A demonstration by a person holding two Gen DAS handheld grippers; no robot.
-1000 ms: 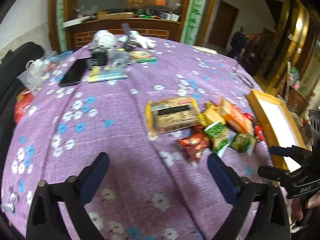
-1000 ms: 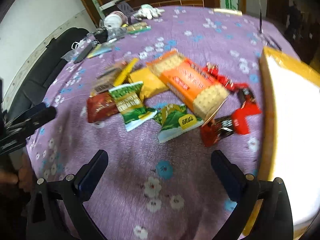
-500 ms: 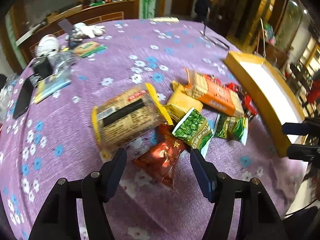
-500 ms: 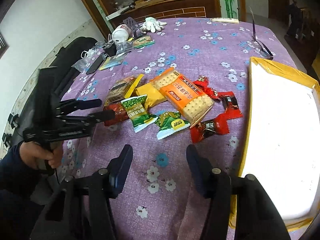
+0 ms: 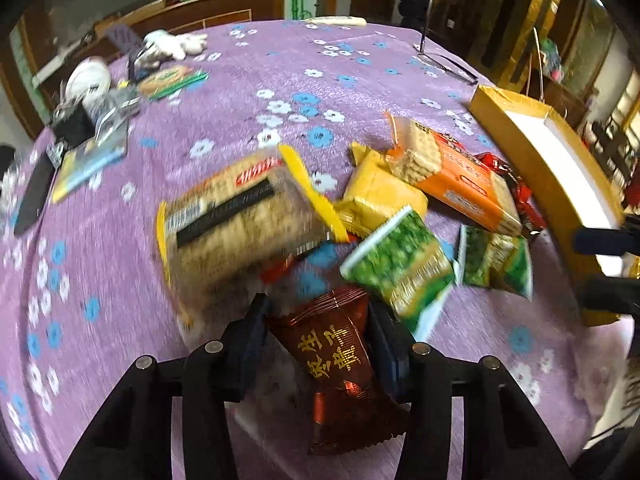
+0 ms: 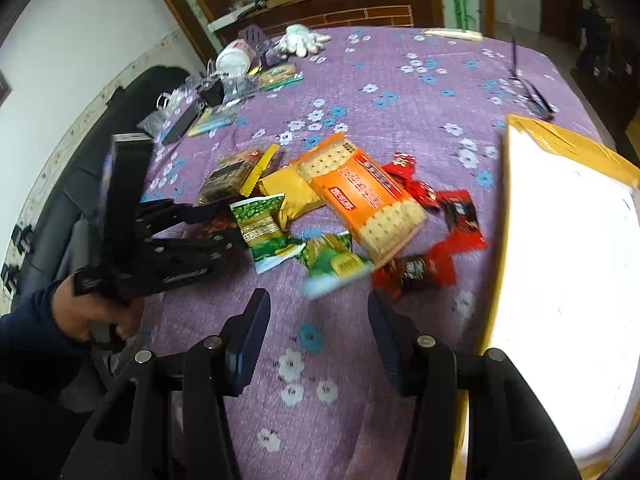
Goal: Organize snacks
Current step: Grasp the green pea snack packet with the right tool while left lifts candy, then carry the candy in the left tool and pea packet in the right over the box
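A heap of snacks lies on the purple flowered tablecloth [image 5: 240, 92]: a clear biscuit pack [image 5: 240, 220], a yellow packet [image 5: 380, 196], an orange cracker pack [image 6: 368, 200], two green packets [image 5: 400, 264] and red packets [image 6: 460, 216]. My left gripper [image 5: 318, 304] points steeply down with its jaws closing around a dark red packet [image 5: 336, 360] that lies flat and unsqueezed, its edges right at the pads. The right gripper [image 6: 318, 298] stands partly open over bare cloth just short of a green packet [image 6: 336, 264], nothing between its fingers.
A shallow yellow-rimmed box [image 6: 560, 140] with a white floor sits at the right. At the far left of the table lie a black phone [image 5: 34, 196], a booklet, a white cup [image 6: 236, 56] and white gloves [image 6: 302, 40]. Glasses [image 5: 448, 68] rest far right.
The left gripper has swung right and dropped onto the snack heap, its jaws narrowing around the dark red packet. The right gripper's jaws have narrowed from wide to partly open.
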